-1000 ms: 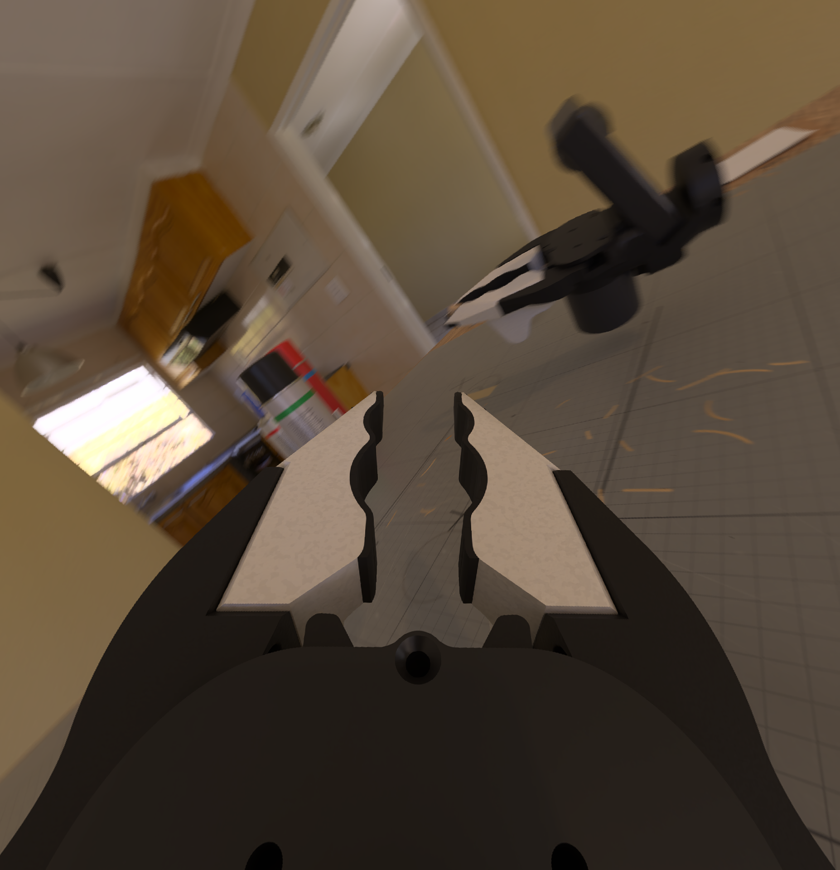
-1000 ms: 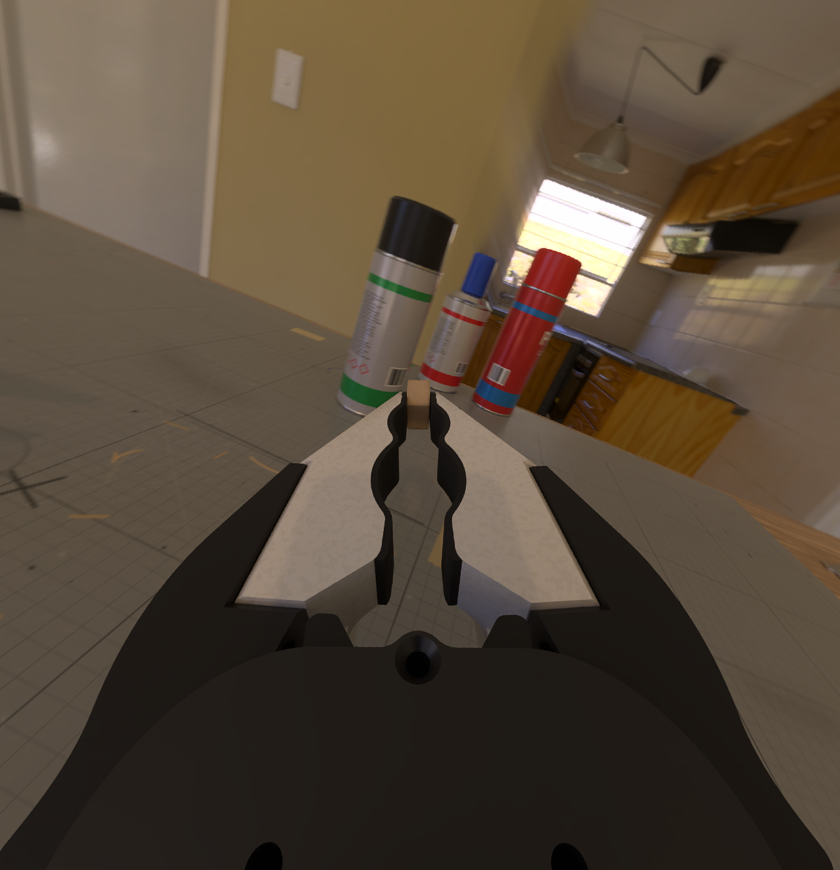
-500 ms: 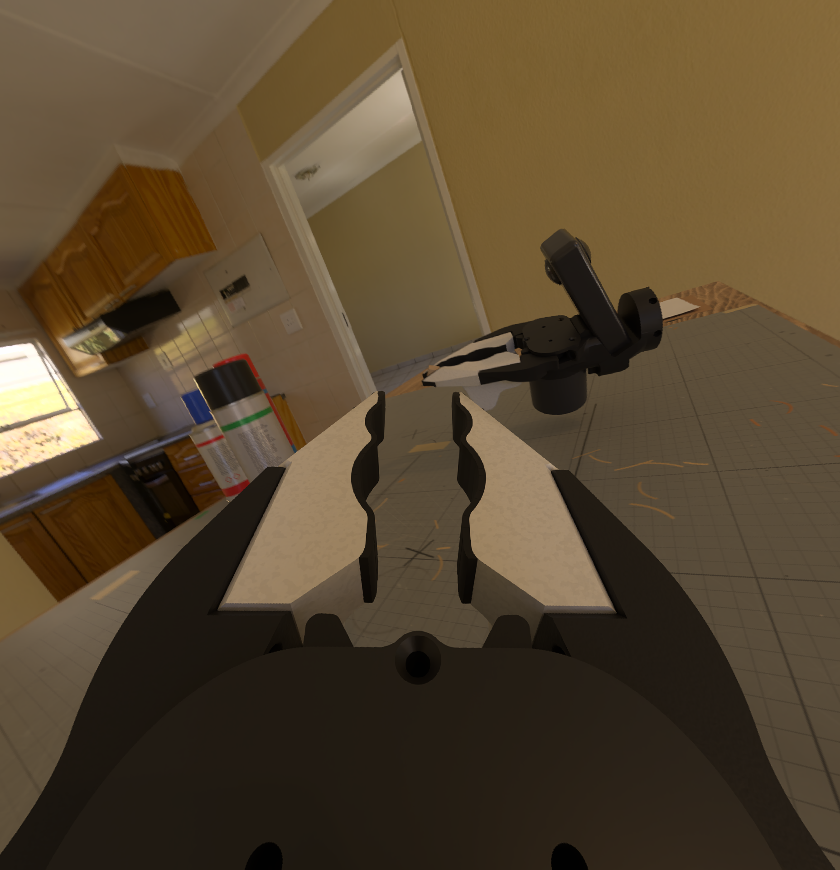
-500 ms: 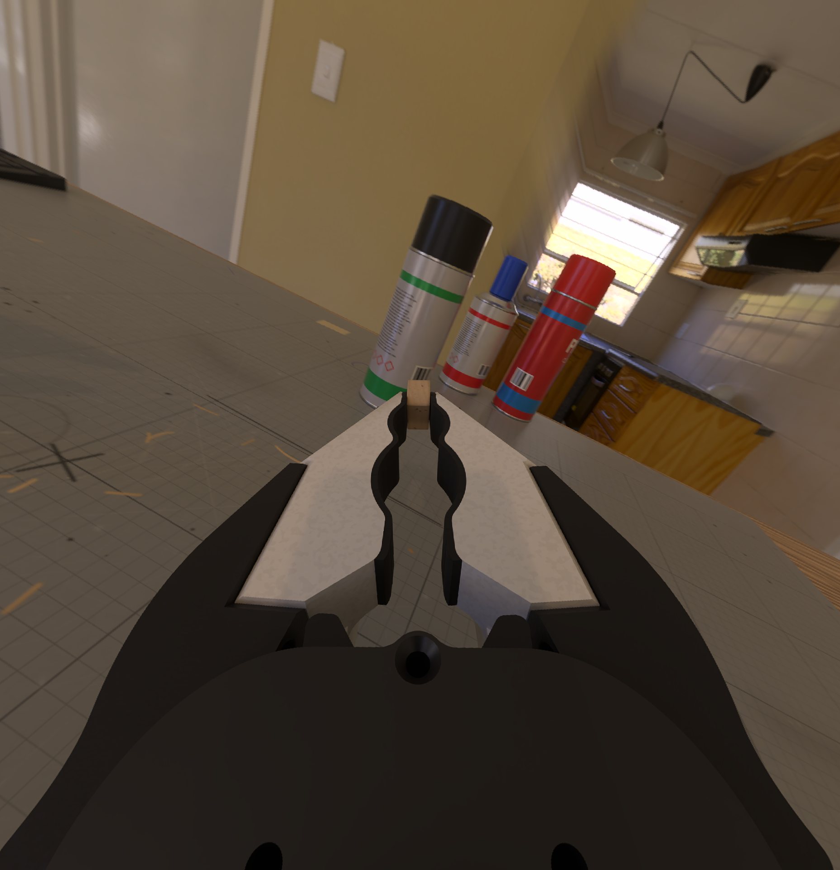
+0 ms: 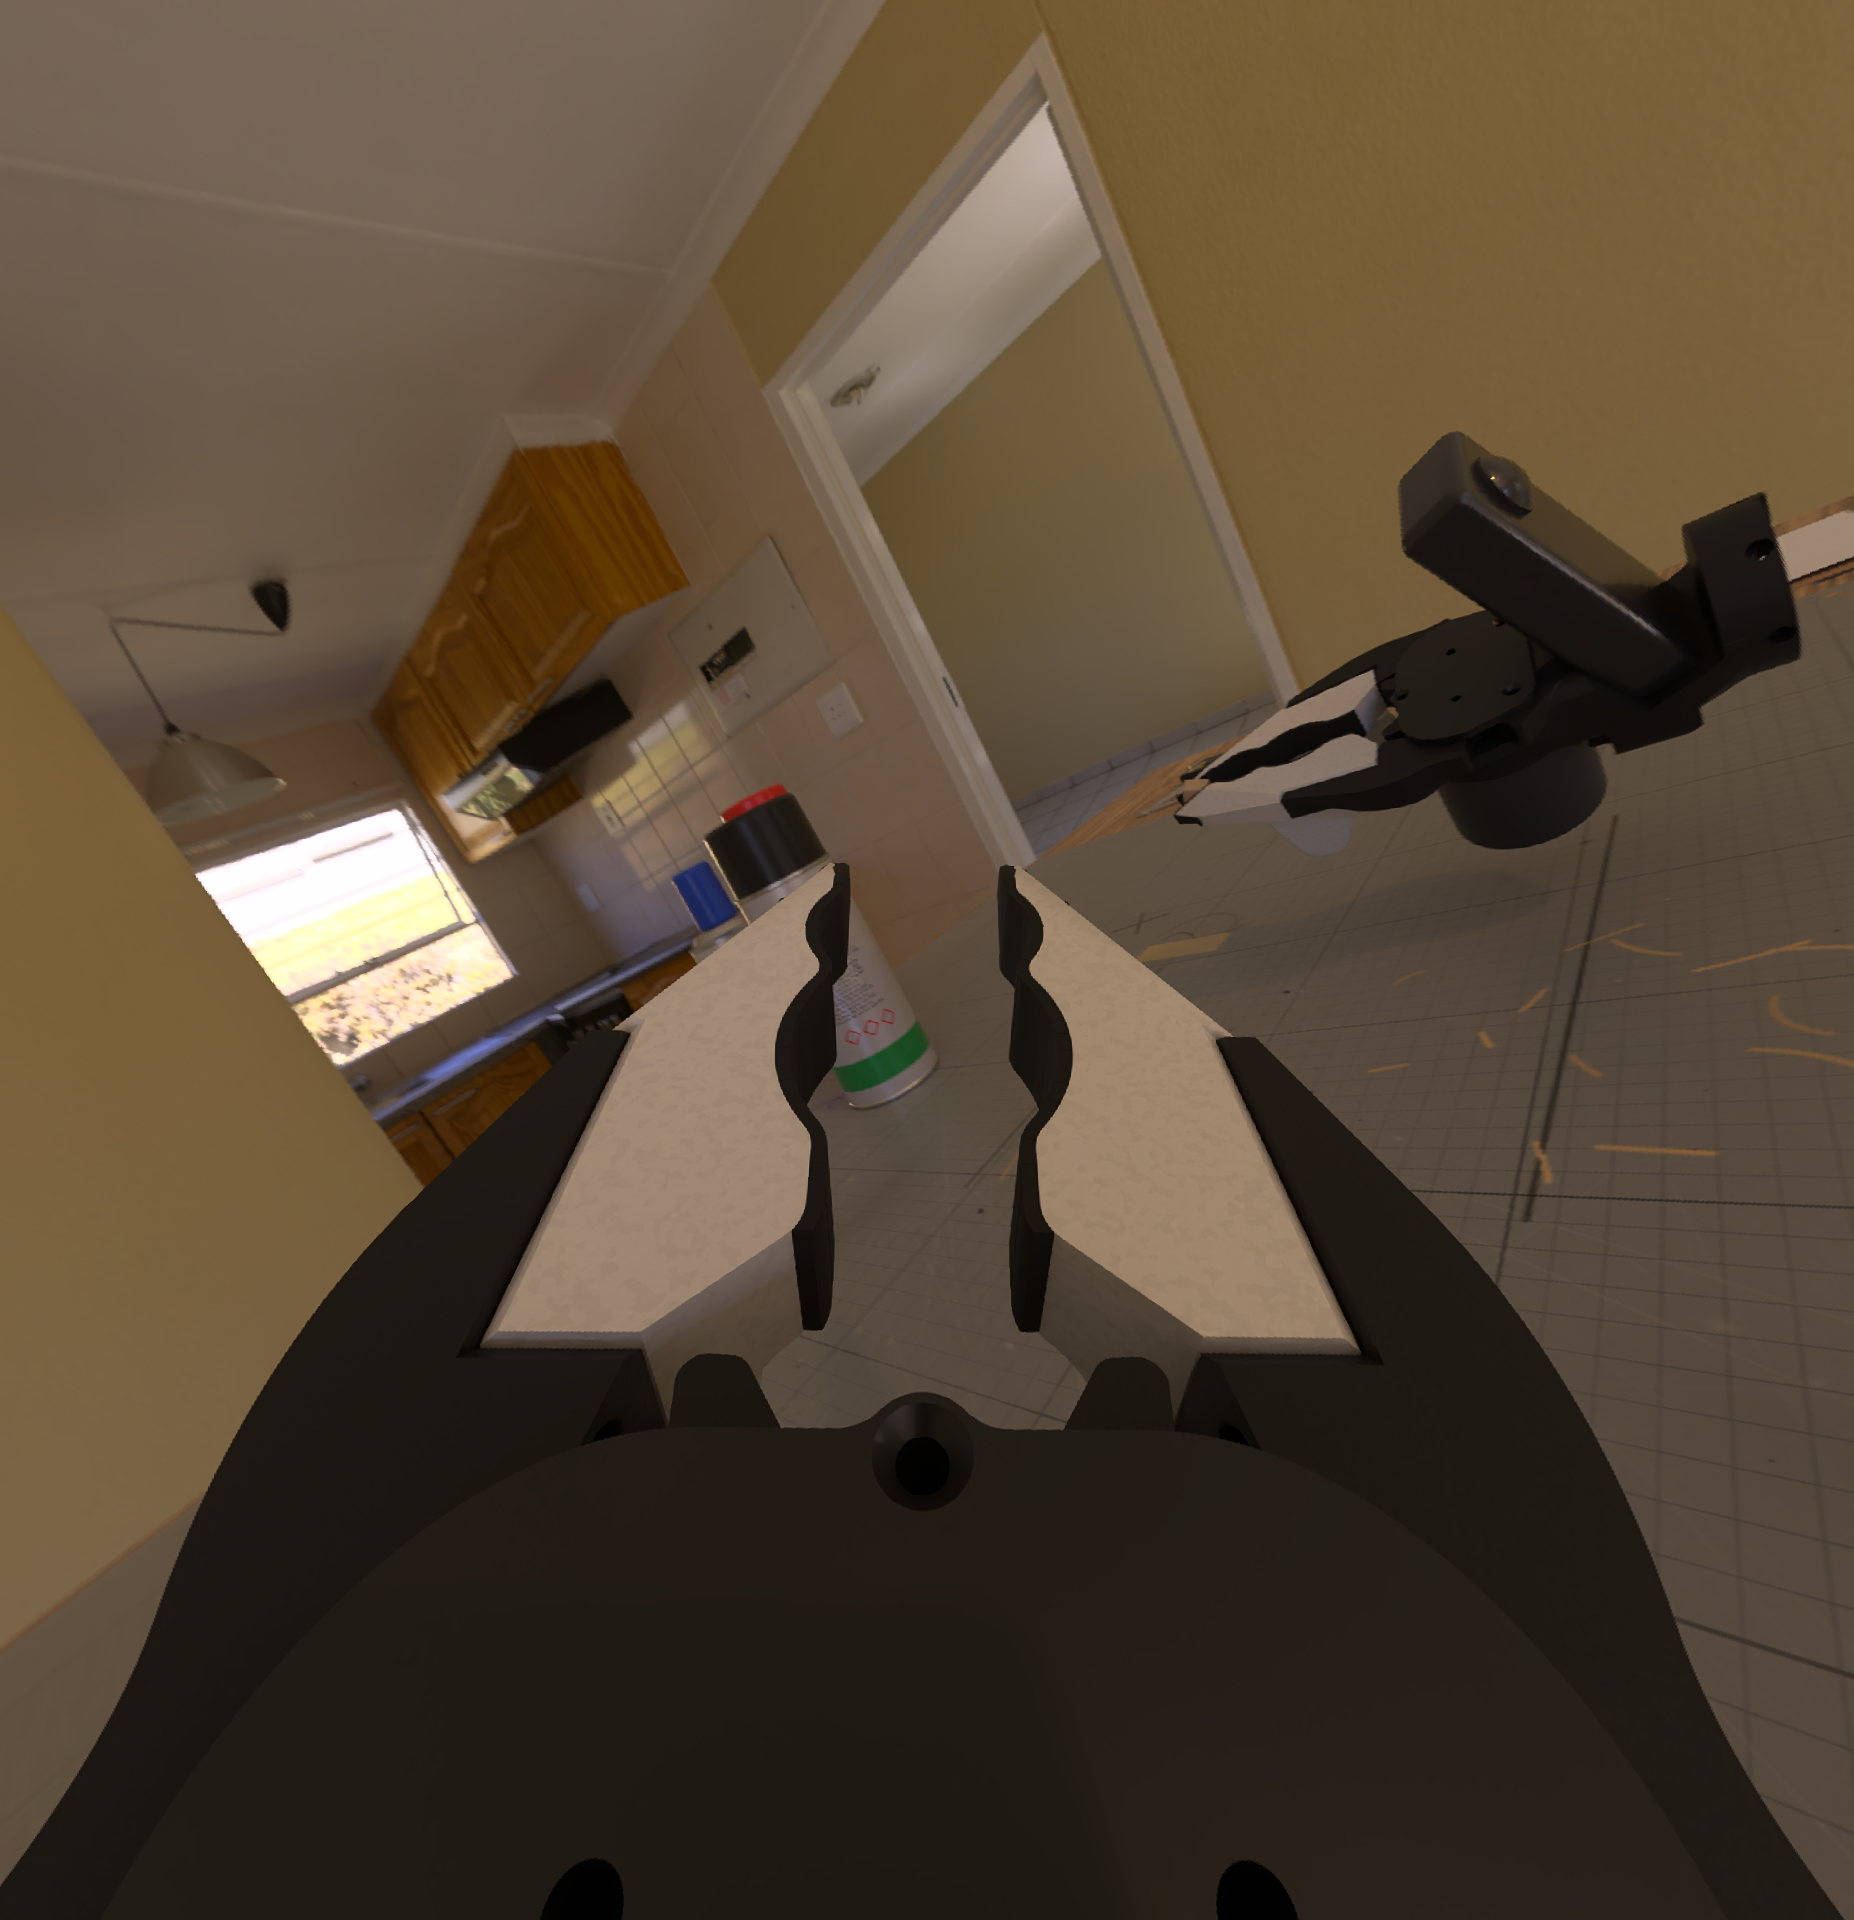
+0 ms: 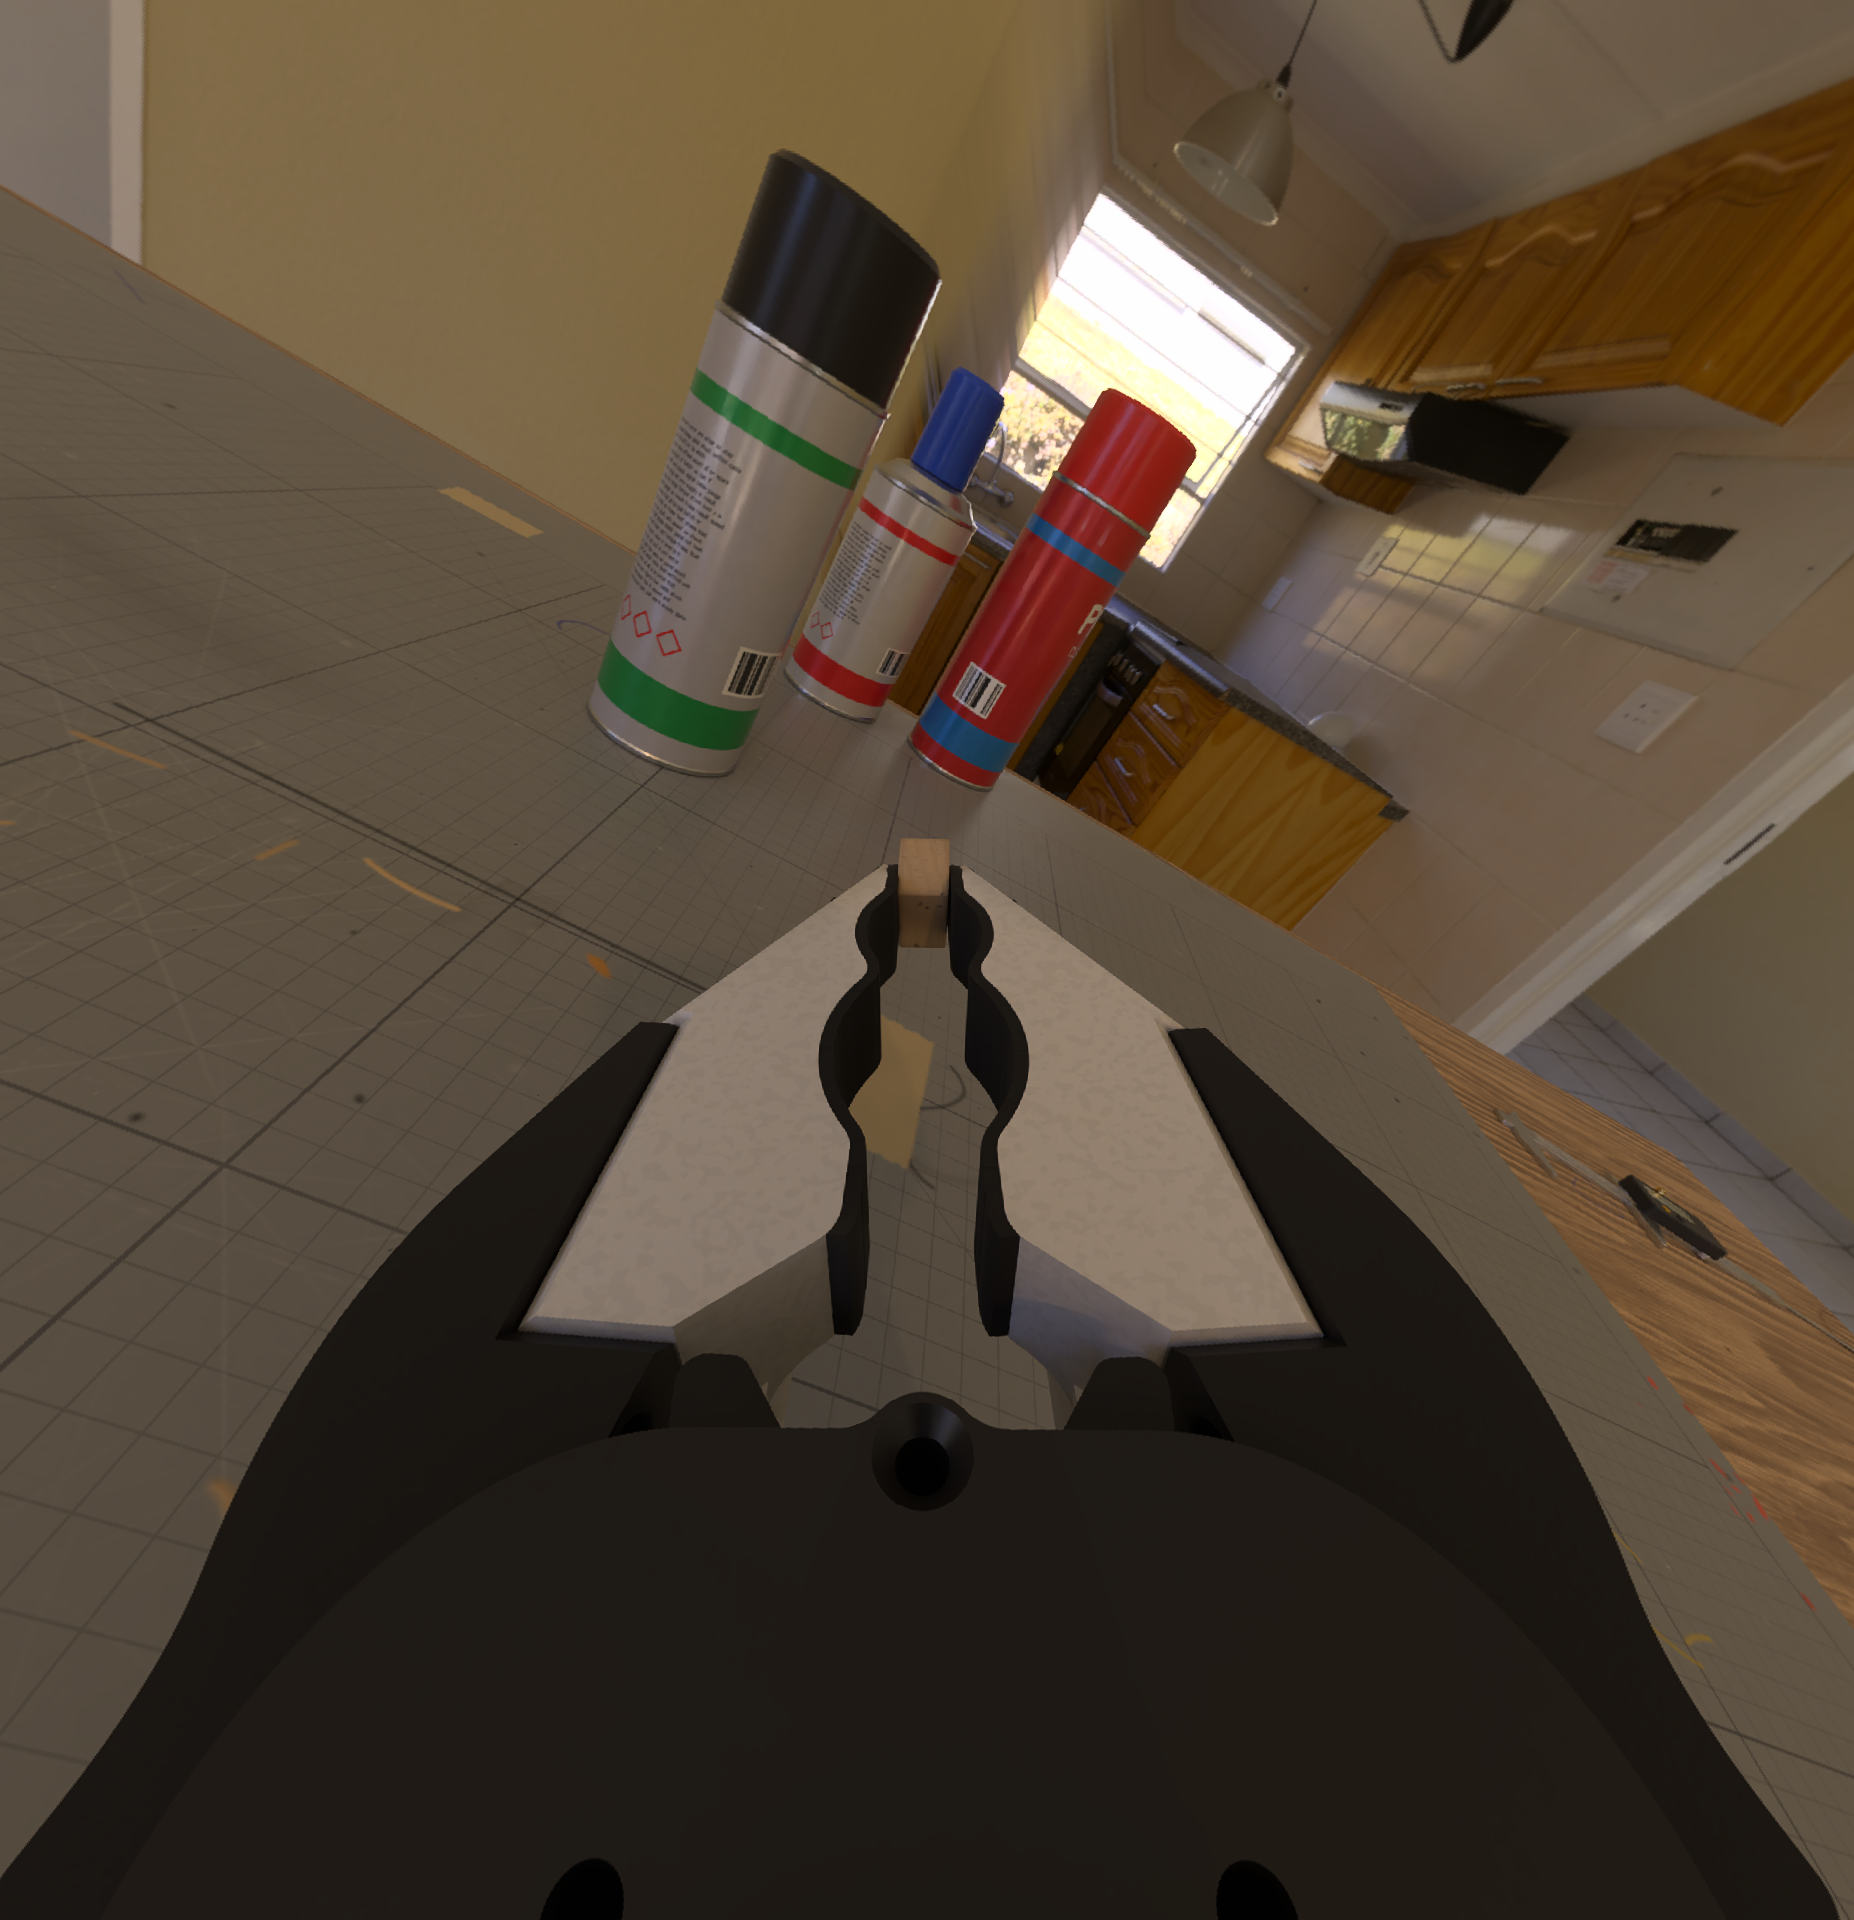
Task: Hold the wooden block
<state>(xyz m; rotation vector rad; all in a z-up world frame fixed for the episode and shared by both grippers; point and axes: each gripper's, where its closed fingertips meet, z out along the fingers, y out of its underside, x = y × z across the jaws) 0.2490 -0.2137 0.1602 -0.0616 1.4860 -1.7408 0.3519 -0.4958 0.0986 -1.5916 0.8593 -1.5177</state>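
Observation:
My right gripper (image 6: 923, 883) is shut on a small pale wooden block (image 6: 921, 904), pinched upright between its fingertips above the grey cutting mat (image 6: 279, 935). My left gripper (image 5: 918, 883) is open and empty, held above the mat. In the left wrist view the right gripper (image 5: 1203, 800) shows at the upper right, in the air, its tips pointing left with a sliver of the block (image 5: 1196, 792) between them. The two grippers are apart.
Three spray cans stand at the mat's far edge: a silver one with a black cap (image 6: 757, 499), a small one with a blue cap (image 6: 892, 582), a red one (image 6: 1048, 592). A tan tape patch (image 6: 897, 1091) lies under my right gripper. A wooden tabletop (image 6: 1629, 1247) borders the mat.
The right gripper has moved closer to the spray cans with the block still pinched. The left wrist view has swung left and tilted; the right gripper now sits farther right in it.

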